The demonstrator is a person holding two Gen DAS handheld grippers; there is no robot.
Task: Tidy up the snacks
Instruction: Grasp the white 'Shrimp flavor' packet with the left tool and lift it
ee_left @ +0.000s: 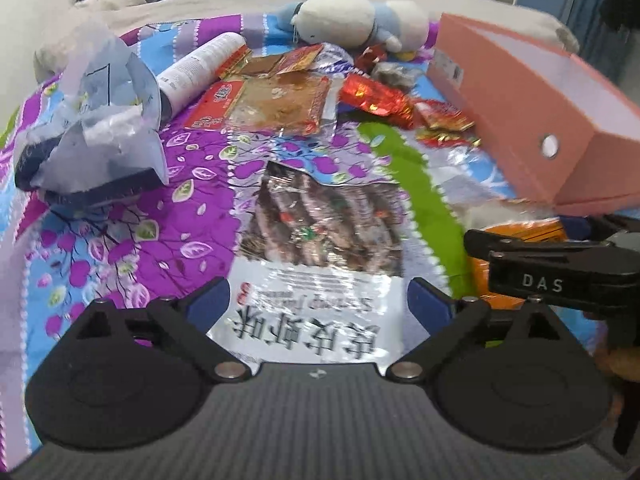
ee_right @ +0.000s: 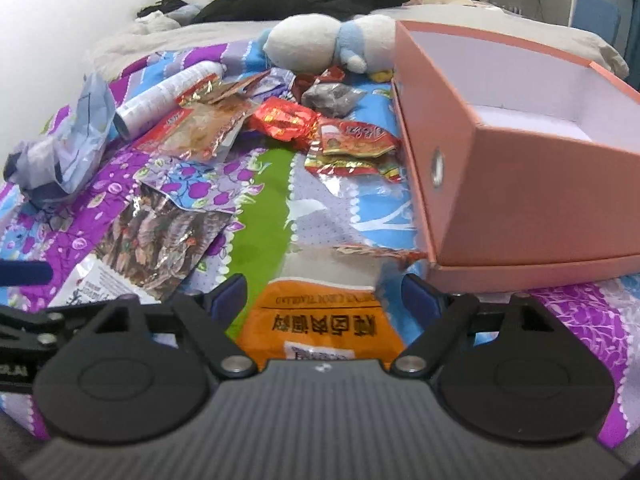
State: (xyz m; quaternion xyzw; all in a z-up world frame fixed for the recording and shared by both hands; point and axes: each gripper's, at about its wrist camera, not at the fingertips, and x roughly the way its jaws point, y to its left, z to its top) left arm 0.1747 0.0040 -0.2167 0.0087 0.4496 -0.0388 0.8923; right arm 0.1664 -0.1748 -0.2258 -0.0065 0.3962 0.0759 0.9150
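Observation:
A silver shrimp-flavour snack bag [ee_left: 320,240] lies flat on the patterned bedspread, its near end between the blue pads of my left gripper [ee_left: 318,300], which stands open and apart from the bag's edges. In the right wrist view an orange snack bag [ee_right: 320,320] lies between the spread fingers of my right gripper [ee_right: 324,294], also open. The shrimp bag [ee_right: 160,236] shows to its left. A pink box [ee_right: 520,200] with a white, empty inside sits at the right, also seen as the pink box [ee_left: 540,92] from the left. Red and brown snack packets [ee_left: 280,104] are heaped further back.
A white tube [ee_left: 200,68], a crumpled clear plastic bag [ee_left: 104,120] over a dark object, and a white-and-blue plush toy [ee_left: 348,20] lie on the bedspread [ee_left: 120,240]. Red foil packets [ee_right: 352,144] sit beside the box. Dark clothes are piled behind.

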